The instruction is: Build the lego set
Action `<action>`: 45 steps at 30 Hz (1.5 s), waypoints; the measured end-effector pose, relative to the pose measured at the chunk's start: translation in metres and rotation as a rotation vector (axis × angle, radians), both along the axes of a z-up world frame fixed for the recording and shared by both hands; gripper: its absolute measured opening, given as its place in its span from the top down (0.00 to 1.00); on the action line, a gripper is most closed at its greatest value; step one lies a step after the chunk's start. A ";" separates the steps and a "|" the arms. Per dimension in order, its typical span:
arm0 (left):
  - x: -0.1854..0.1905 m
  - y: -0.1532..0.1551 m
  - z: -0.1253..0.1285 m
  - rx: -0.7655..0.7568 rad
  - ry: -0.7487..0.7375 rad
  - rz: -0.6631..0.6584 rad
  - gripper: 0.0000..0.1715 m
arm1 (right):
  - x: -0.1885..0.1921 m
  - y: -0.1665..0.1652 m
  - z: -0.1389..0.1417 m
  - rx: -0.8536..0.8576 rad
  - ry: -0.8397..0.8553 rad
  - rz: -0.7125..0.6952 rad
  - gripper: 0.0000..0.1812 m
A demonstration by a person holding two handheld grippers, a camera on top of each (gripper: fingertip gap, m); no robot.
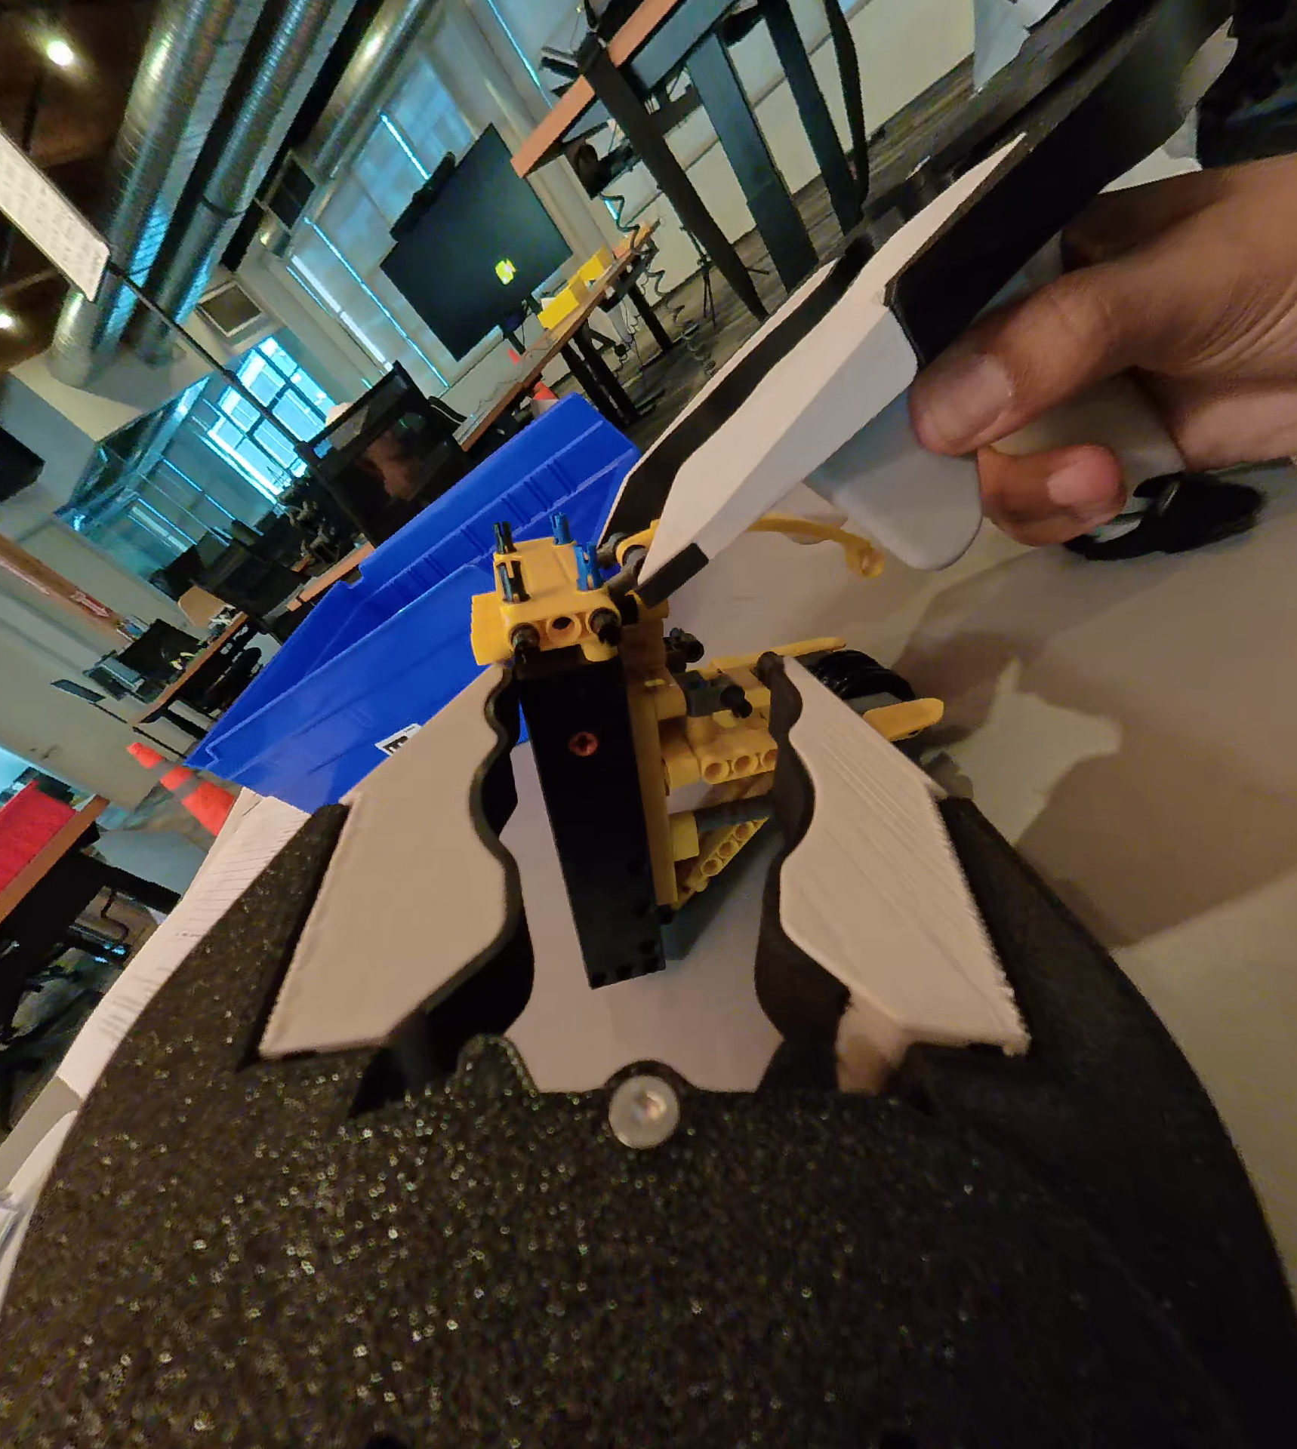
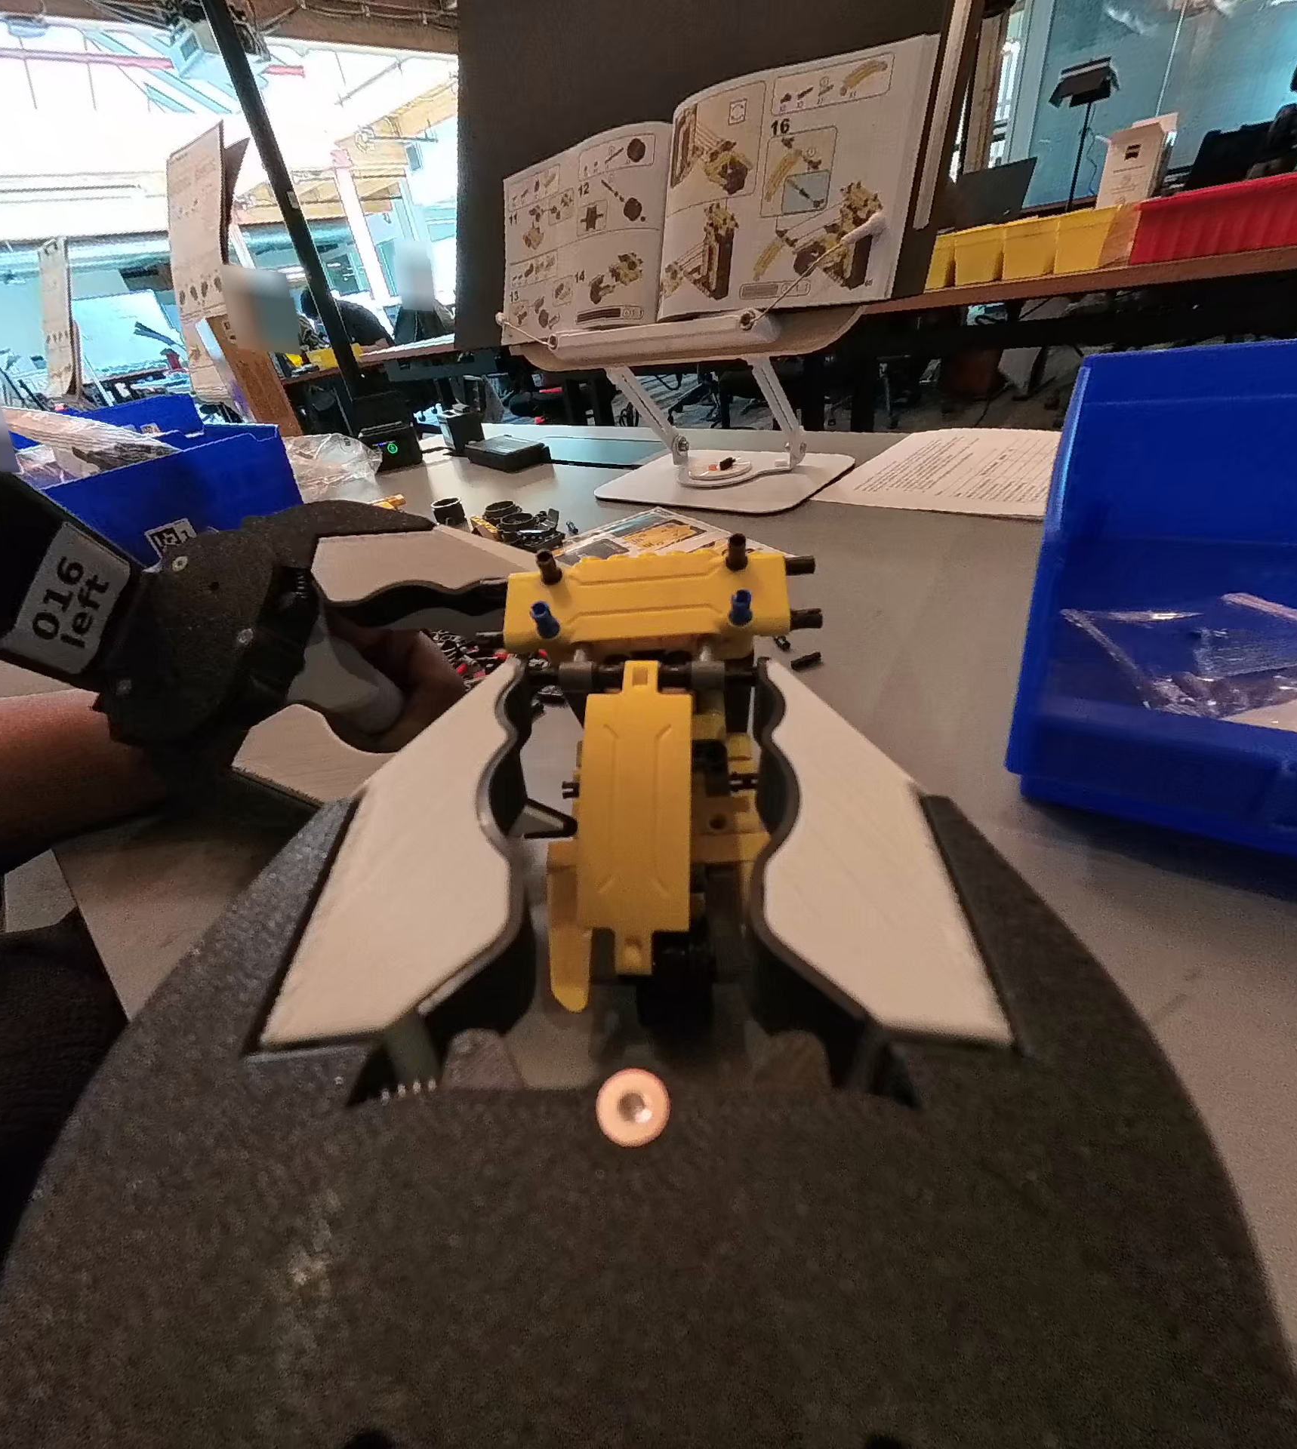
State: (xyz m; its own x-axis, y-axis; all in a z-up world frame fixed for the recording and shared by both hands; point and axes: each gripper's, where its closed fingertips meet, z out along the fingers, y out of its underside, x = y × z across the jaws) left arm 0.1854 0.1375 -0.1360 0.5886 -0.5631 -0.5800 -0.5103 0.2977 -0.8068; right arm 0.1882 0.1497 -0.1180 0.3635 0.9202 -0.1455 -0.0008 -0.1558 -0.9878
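Both grippers clamp the yellow brick model (image 2: 645, 784) above the grey table (image 2: 943, 902), right gripper (image 2: 639, 682) lengthwise, left gripper (image 1: 641, 674) across it; opposed pulling risks popping its protruding pins (image 2: 739, 608) loose.

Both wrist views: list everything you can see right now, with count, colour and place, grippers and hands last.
brick model: one, yellow and black, between both grippers' fingers
blue bins: one right of the model, at least one far left
instruction booklet: one, open on a white stand behind the model
loose parts: several, black, on the table beyond the model
printed sheet: one, white, right of the stand
table: one, grey
left gripper: around the model's black beam
right gripper: around the model's yellow panel
hand: on the right gripper's handle
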 end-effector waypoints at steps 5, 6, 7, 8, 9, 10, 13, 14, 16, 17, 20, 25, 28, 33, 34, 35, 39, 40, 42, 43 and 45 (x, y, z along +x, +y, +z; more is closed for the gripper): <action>-0.001 0.000 0.000 0.006 0.004 -0.002 0.63 | 0.000 -0.001 0.000 -0.001 0.002 0.005 0.69; -0.001 0.000 0.001 0.007 0.001 -0.001 0.63 | 0.000 -0.001 0.000 -0.005 0.000 0.010 0.69; -0.002 -0.001 0.002 0.006 -0.012 0.000 0.63 | 0.001 -0.002 0.000 -0.010 0.000 0.017 0.69; -0.003 -0.001 0.004 -0.004 -0.033 -0.006 0.63 | 0.002 -0.002 0.000 -0.014 0.002 0.022 0.69; -0.003 -0.003 0.007 -0.020 -0.062 -0.017 0.63 | 0.003 -0.002 0.000 -0.017 0.004 0.026 0.69; -0.004 -0.005 0.010 -0.040 -0.094 -0.035 0.63 | 0.005 -0.002 0.000 -0.017 0.009 0.030 0.69; -0.005 -0.013 0.014 -0.137 -0.174 -0.113 0.63 | 0.013 0.000 0.008 0.037 0.043 0.019 0.69; -0.005 -0.016 0.015 -0.171 -0.194 -0.145 0.62 | 0.017 0.000 0.012 0.066 0.053 0.010 0.69; -0.007 -0.020 0.017 -0.225 -0.216 -0.192 0.62 | 0.022 0.001 0.018 0.142 0.068 -0.021 0.69; -0.008 -0.021 0.018 -0.247 -0.231 -0.206 0.62 | 0.024 0.000 0.022 0.184 0.072 -0.033 0.69; -0.014 -0.020 0.033 -0.258 -0.343 -0.219 0.61 | 0.024 -0.003 0.025 0.270 0.054 -0.052 0.69; -0.026 -0.016 0.052 -0.275 -0.477 -0.221 0.62 | 0.021 -0.009 0.030 0.336 0.059 -0.053 0.69; -0.024 -0.028 0.064 -0.333 -0.555 -0.312 0.64 | 0.017 -0.021 0.037 0.410 0.074 -0.027 0.69; -0.006 -0.061 0.073 -0.391 -0.508 -0.478 0.80 | 0.009 -0.045 0.049 0.600 0.064 -0.007 0.69; -0.003 -0.064 0.073 -0.421 -0.514 -0.494 0.80 | 0.008 -0.051 0.052 0.651 0.061 -0.003 0.69; -0.002 -0.063 0.073 -0.451 -0.528 -0.491 0.80 | 0.007 -0.058 0.055 0.705 0.053 -0.005 0.69; 0.006 -0.072 0.072 -0.602 -0.598 -0.584 0.84 | -0.006 -0.069 0.050 0.854 -0.073 -0.026 0.69; 0.008 -0.075 0.072 -0.636 -0.612 -0.609 0.87 | -0.009 -0.070 0.049 0.868 -0.093 -0.028 0.69; 0.006 -0.070 0.072 -0.643 -0.627 -0.580 0.98 | -0.009 -0.071 0.051 0.880 -0.083 -0.037 0.69; 0.006 -0.070 0.071 -0.638 -0.614 -0.577 1.00 | -0.009 -0.071 0.052 0.869 -0.069 -0.029 0.69; 0.005 -0.069 0.069 -0.638 -0.601 -0.560 1.00 | -0.008 -0.072 0.054 0.846 -0.040 -0.020 0.69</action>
